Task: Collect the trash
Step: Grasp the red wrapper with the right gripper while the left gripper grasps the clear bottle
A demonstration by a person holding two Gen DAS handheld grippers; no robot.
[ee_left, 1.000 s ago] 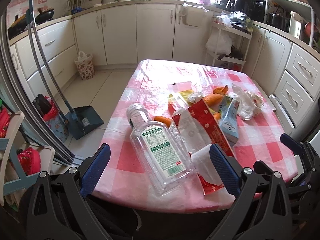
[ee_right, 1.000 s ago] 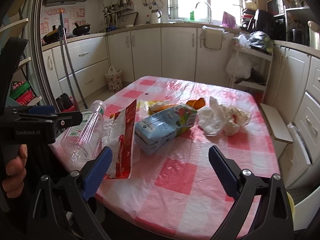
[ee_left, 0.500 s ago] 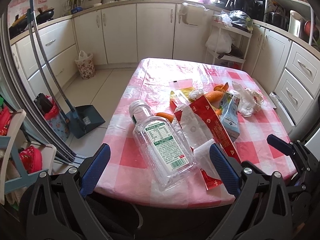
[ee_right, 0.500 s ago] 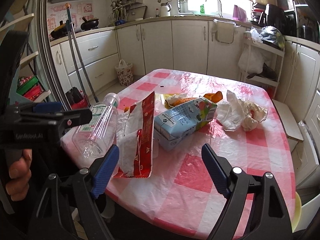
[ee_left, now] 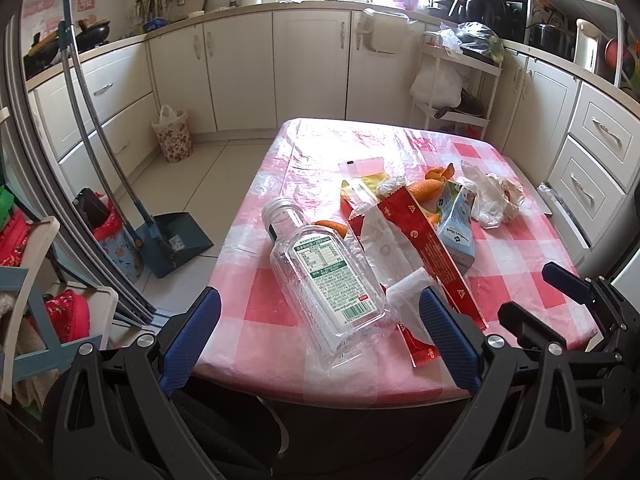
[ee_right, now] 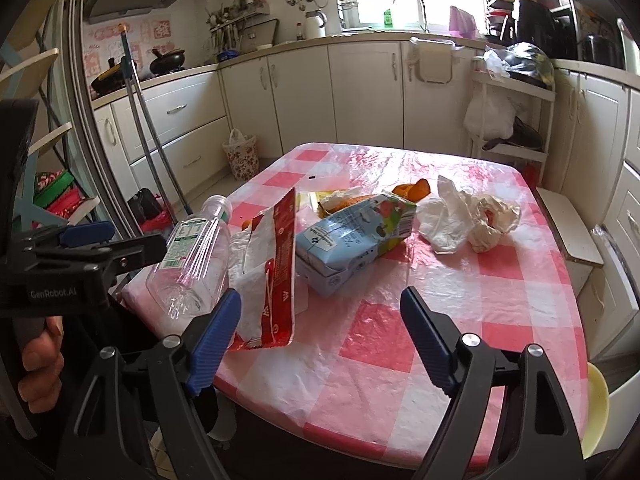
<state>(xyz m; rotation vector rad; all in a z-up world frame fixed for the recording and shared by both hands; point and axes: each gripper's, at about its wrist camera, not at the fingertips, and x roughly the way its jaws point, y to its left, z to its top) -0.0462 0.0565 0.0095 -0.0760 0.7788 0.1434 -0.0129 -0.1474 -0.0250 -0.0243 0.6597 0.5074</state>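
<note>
Trash lies on a pink checked table (ee_left: 280, 308) (ee_right: 460, 292). A clear plastic bottle (ee_left: 324, 276) (ee_right: 192, 256) lies on its side at the near edge. Next to it are a red and white wrapper (ee_left: 424, 248) (ee_right: 276, 264), a blue drink carton (ee_left: 456, 228) (ee_right: 352, 240), crumpled white tissue (ee_left: 492, 196) (ee_right: 468, 216) and orange peel (ee_left: 428, 188) (ee_right: 412, 190). My left gripper (ee_left: 320, 336) is open, just short of the bottle's base. My right gripper (ee_right: 320, 340) is open over the table's near edge, in front of the wrapper and carton.
A floral bin with a bag liner (ee_left: 174, 140) (ee_right: 240, 152) stands on the floor by the cabinets. A blue dustpan (ee_left: 176, 240) and long handles (ee_left: 88, 120) lean at the left. A rack (ee_left: 456, 80) with bags stands behind the table.
Both grippers have drawn back and risen a little, so the table and trash look farther off. The right gripper has narrowed somewhat. The trash has not moved.
</note>
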